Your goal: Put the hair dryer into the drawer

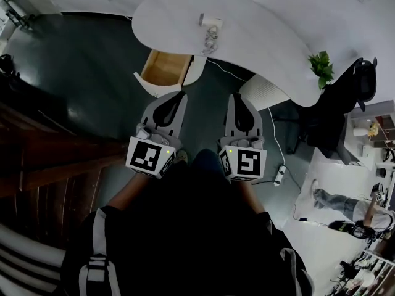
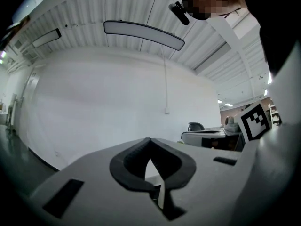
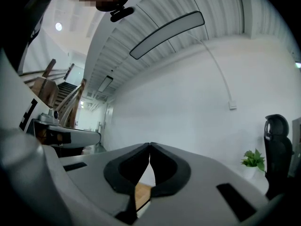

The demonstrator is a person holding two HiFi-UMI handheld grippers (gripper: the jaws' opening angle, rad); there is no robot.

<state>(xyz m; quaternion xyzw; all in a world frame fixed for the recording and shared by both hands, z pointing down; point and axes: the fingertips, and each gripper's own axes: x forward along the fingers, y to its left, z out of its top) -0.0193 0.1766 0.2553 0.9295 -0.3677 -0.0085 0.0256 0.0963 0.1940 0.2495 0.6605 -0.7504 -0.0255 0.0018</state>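
Left tool [image 1: 182, 95] and right tool [image 1: 238, 97] have jaws pressed together, holding nothing, with the hair dryer [image 1: 210, 24] well ahead.

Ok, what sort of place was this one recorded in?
Probably an office: a curved white desk with an open wooden drawer under it, a black office chair beside it, and a potted plant at the desk's end.
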